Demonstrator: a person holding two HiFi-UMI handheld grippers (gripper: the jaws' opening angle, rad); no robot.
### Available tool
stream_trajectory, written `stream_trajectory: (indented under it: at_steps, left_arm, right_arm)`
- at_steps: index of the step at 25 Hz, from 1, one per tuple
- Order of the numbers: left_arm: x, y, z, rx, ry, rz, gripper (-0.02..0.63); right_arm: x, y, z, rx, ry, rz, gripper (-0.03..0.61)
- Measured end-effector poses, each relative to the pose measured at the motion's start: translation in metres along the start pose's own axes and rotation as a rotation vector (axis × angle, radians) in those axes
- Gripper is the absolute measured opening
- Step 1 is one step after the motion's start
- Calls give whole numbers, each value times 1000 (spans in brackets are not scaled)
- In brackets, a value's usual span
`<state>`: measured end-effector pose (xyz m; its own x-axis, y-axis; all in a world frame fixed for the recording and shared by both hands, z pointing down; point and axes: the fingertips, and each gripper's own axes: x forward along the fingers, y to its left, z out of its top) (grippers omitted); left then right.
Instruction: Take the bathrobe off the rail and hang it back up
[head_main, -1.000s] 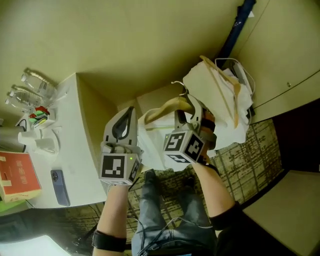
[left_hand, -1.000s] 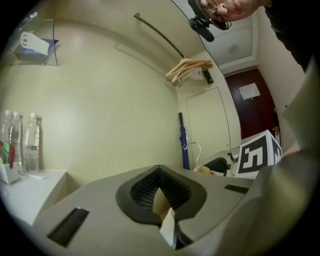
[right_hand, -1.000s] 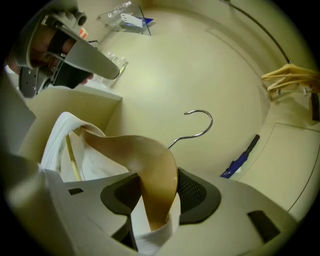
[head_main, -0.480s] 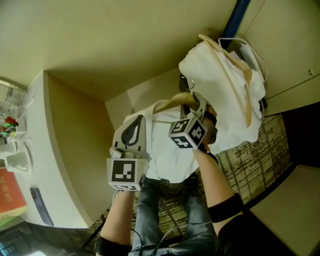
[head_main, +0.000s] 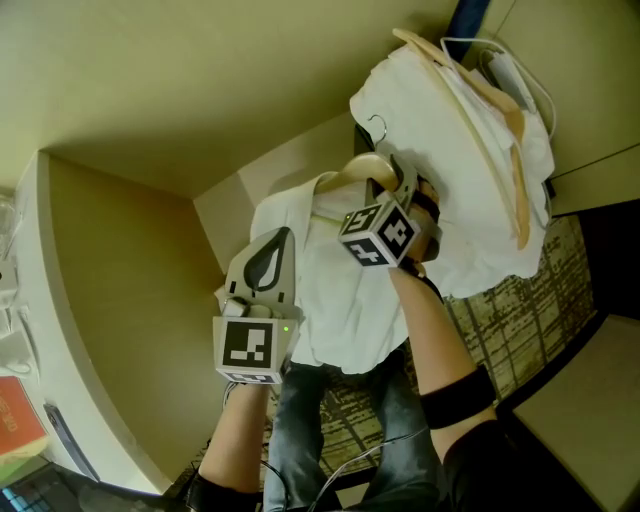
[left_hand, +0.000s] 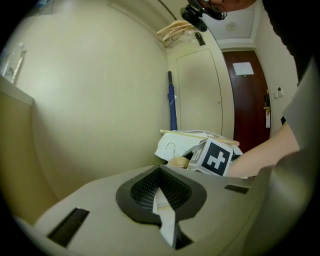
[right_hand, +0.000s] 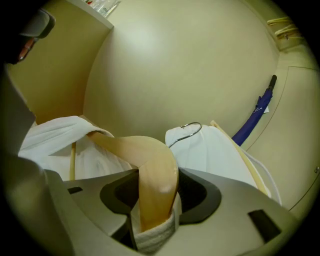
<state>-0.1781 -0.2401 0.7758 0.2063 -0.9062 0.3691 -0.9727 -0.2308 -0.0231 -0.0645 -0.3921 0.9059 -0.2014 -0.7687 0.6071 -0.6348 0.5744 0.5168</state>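
White terry cloth of the bathrobe (head_main: 345, 300) drapes from a wooden hanger (right_hand: 150, 165), held in the air low in front of the person, above the patterned carpet (head_main: 510, 300) and just beside a second heap of white cloth (head_main: 450, 150) with hangers lying on it. The right gripper (right_hand: 156, 202) is clamped on the hanger's curved shoulder together with a fold of the robe, its jaws standing wide around both. The left gripper (left_hand: 164, 205) is closed tight, pinching a thin sliver of the robe's cloth to the left of the hanger.

left claw (head_main: 286, 233), right claw (head_main: 400, 180): now lower, with hanger (head_main: 355, 168) | bathrobe (head_main: 340, 295): more shows | counter (head_main: 22, 300): now at left edge
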Motion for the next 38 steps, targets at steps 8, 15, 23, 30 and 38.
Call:
stream_trajectory:
  at_steps: [8, 15, 23, 30, 38]
  left_arm:
    - [2, 6, -24, -12, 35, 1, 1]
    - [-1, 3, -19, -9, 49, 4, 1]
    - [-18, -16, 4, -6, 77, 8, 1]
    - [-72, -42, 75, 10, 101, 27, 1]
    - [-179, -62, 173, -41, 78, 141, 1]
  right_arm:
    - [16, 7, -16, -8, 55, 12, 288]
    - [3, 22, -30, -63, 76, 87, 291]
    - [-50, -4, -25, 12, 39, 110, 290]
    - [-164, -56, 9, 146, -70, 213, 232]
    - [-324, -123, 58, 301, -277, 382, 74]
